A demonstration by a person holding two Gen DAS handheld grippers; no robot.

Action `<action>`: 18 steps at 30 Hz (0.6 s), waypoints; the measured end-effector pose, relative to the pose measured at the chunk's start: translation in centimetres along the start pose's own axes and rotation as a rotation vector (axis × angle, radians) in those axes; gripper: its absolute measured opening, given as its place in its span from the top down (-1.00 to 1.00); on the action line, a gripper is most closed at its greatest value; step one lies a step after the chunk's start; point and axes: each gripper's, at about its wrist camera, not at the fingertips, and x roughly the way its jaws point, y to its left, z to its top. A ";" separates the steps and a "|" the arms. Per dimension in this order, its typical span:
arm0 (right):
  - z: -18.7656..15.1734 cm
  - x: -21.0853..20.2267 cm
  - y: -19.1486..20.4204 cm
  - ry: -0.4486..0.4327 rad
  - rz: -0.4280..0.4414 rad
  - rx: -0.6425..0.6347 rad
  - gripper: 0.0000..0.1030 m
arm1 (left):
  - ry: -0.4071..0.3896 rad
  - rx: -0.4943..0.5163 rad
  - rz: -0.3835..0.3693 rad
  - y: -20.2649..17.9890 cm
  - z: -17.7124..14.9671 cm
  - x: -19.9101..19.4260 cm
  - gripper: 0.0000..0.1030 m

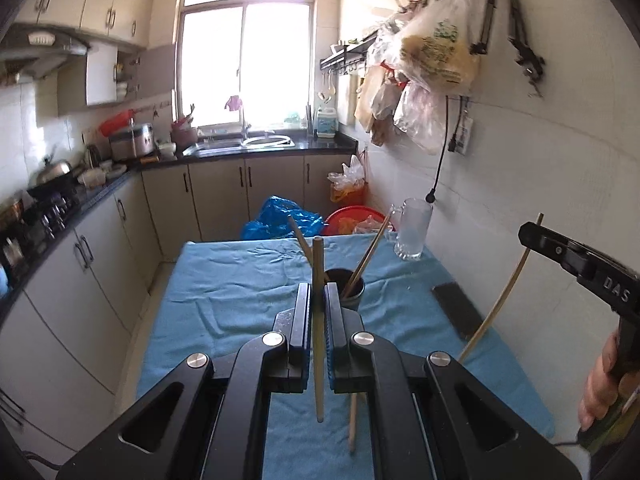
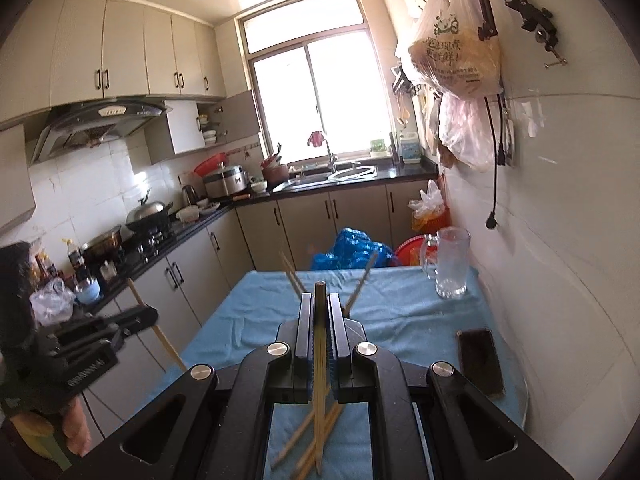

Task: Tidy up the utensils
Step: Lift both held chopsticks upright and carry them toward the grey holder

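Observation:
My left gripper is shut on a wooden chopstick and holds it upright above the blue cloth, just in front of a dark holder cup with two chopsticks leaning in it. One more chopstick lies on the cloth below. My right gripper is shut on another chopstick, held upright over several loose chopsticks on the cloth. The right gripper with its chopstick also shows at the right of the left wrist view. The left gripper shows at the left of the right wrist view.
A blue cloth covers the table. A glass mug stands at its far right corner and a dark phone lies near the right wall. Kitchen counters and cabinets run along the left and far side. Bags hang on the right wall.

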 end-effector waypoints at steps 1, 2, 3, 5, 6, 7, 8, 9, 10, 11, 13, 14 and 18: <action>0.7 0.6 0.1 -0.006 0.001 0.002 0.88 | 0.007 -0.016 -0.010 0.3 0.7 0.9 0.89; 1.4 1.3 0.1 -0.014 0.002 0.004 0.88 | 0.008 -0.032 -0.017 0.6 1.5 1.8 0.89; 2.2 2.0 0.2 -0.022 0.004 0.005 0.88 | 0.003 -0.045 -0.022 0.9 2.3 2.6 0.89; 3.8 3.5 0.1 -0.039 0.007 0.009 0.88 | -0.013 -0.062 -0.025 1.2 3.8 4.1 0.89; 4.7 4.5 0.0 -0.050 0.007 0.011 0.88 | -0.020 -0.069 -0.028 1.4 4.5 4.8 0.89; 5.3 5.2 -0.1 -0.057 0.007 0.013 0.88 | -0.029 -0.076 -0.031 1.6 5.3 5.7 0.89; 6.2 6.4 -0.3 -0.065 0.009 0.018 0.88 | -0.036 -0.084 -0.034 1.6 6.0 6.5 0.89; 6.8 7.4 -0.5 -0.070 0.010 0.024 0.88 | -0.041 -0.093 -0.037 1.8 6.6 7.3 0.89; 7.5 8.5 -0.8 -0.074 0.012 0.033 0.88 | -0.043 -0.103 -0.042 1.9 7.2 8.1 0.89; 7.9 9.3 -1.0 -0.077 0.013 0.039 0.88 | -0.044 -0.118 -0.052 2.0 7.8 9.1 0.89; 8.8 11.3 -1.5 -0.081 0.013 0.050 0.88 | -0.042 -0.144 -0.069 2.1 8.9 11.1 0.89; 9.2 12.2 -1.8 -0.083 0.011 0.051 0.88 | -0.041 -0.150 -0.071 2.0 9.3 11.9 0.89; 9.4 16.0 -2.7 -0.073 -0.008 0.064 0.88 | -0.028 -0.158 -0.072 1.7 10.2 15.9 0.89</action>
